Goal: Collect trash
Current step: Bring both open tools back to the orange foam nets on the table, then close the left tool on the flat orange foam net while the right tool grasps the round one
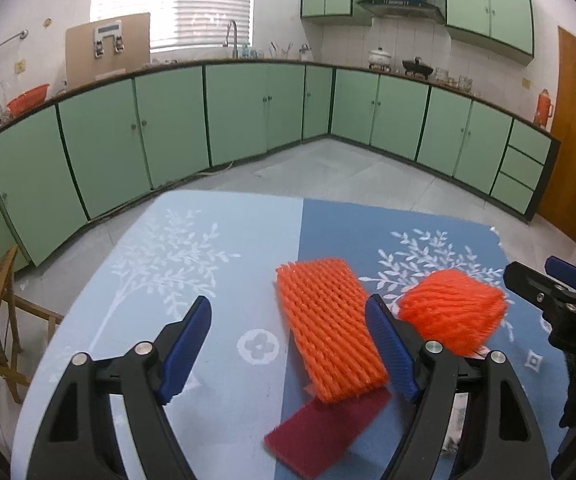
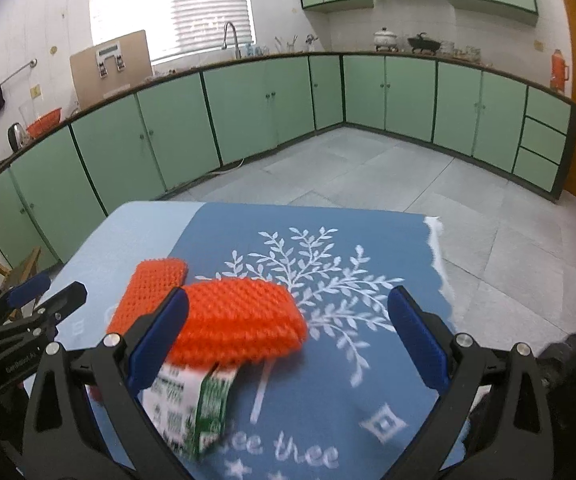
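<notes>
The left tongs (image 1: 288,344) hang released over the desk (image 1: 208,248), blue pads wide apart, holding nothing. Between them at 12 o'clock a flat orange foam net (image 1: 328,328) lies on a dark red card (image 1: 324,436). At 2 o'clock sits a bunched orange foam net (image 1: 454,312). The right tongs (image 2: 288,340) are also released, above a green-and-white wrapper (image 2: 192,404) at 10 o'clock that is tucked under that bunched net. Green cabinets (image 1: 248,112) stand beyond.
</notes>
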Motion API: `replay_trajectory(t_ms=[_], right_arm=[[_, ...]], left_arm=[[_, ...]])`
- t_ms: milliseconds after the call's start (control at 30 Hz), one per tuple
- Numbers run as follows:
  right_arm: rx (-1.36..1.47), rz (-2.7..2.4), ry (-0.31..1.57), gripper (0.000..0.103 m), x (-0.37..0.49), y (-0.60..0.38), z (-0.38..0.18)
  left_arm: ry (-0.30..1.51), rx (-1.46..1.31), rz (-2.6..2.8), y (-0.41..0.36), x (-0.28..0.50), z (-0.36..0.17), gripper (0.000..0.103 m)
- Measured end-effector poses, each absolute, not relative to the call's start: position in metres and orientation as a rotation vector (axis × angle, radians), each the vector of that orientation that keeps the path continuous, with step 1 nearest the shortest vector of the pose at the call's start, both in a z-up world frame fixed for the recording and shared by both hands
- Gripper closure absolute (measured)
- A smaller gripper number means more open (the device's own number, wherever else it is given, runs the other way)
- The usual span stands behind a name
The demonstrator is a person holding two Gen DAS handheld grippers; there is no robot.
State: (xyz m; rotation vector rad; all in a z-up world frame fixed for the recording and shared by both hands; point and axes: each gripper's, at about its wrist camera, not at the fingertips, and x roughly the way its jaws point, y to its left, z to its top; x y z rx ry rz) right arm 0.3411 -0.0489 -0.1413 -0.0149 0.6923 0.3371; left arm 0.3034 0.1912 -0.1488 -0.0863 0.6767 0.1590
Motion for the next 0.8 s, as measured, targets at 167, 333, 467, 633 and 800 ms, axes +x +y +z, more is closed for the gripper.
replay_trajectory(t_ms=[167, 333, 467, 633, 800], right_arm=[[-0.044, 0.352, 0.739, 0.006, 0.362, -0.037, -0.162], [-0.046, 0.364, 0.784, 0.006, 0.370, -0.035, -0.181], [-0.015, 0.390, 0.801, 0.007, 0.373, -0.036, -0.186], [0.066, 0.445, 0.836, 0.018, 0.377, -0.041, -0.193], [0.075, 0.507, 0.835, 0.046, 0.374, -0.039, -0.190]], left_arm=[[0.731, -0.096, 0.149, 0.192, 0.320, -0.171, 0.026], [0.778, -0.104, 0.128, 0.190, 0.330, -0.187, 0.026], [0.814, -0.120, 0.101, 0.188, 0.338, -0.192, 0.026], [0.851, -0.148, 0.059, 0.186, 0.346, -0.197, 0.032], [0.846, -0.140, 0.027, 0.178, 0.346, -0.196, 0.066]])
